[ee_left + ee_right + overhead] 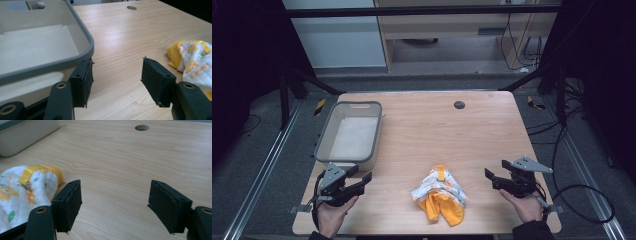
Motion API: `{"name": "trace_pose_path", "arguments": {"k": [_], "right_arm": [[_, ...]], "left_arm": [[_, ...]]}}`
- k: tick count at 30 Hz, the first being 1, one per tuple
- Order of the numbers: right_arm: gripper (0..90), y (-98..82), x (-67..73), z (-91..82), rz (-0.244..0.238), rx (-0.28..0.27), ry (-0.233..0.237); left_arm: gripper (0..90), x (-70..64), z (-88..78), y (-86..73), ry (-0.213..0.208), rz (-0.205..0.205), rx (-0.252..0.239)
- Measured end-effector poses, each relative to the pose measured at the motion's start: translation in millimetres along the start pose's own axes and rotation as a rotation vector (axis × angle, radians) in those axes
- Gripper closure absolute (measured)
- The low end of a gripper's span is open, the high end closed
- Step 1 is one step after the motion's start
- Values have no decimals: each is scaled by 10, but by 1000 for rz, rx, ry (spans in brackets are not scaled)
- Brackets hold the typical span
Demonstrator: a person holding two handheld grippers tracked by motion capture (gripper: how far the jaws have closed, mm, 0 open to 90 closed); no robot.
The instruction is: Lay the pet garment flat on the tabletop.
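Nothing is being held at this moment, so the work is judged to be at its very start. The left hand-held gripper [362, 179] is waiting with its jaws spread apart and empty, just beside the near corner of the basin [325, 135]. The right hand-held gripper [493, 179] is also standing released, with bare bench [422, 125] between its jaws. The cloth [439, 196], a crumpled yellow and white piece, is lying on the bench between the two grippers, a little nearer to the right one and touching neither. The basin is looking empty. Probably grasping the cloth and bringing it to the basin are both remaining.
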State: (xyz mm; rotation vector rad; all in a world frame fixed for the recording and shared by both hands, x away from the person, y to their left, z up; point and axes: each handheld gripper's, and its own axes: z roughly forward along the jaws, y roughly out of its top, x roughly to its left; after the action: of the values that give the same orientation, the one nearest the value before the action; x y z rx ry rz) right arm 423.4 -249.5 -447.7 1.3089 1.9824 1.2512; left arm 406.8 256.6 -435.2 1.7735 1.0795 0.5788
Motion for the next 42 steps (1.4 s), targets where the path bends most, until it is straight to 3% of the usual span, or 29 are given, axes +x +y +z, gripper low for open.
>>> {"name": "trace_pose_path", "arguments": {"k": [13,17,28,42], "right_arm": [[340,220,139,97,-21,-18,72],[370,289,209,158,-35,-13,97],[436,357,332,264,-72,15,133],[499,282,453,389,-105,57,179]], "left_arm": [[416,-258,231,268,-81,48,-6],[415,-371,313,331,-99,86,12],[423,-546,482,381,-132,117,38],[435,-800,789,341,-202,143,100]]}}
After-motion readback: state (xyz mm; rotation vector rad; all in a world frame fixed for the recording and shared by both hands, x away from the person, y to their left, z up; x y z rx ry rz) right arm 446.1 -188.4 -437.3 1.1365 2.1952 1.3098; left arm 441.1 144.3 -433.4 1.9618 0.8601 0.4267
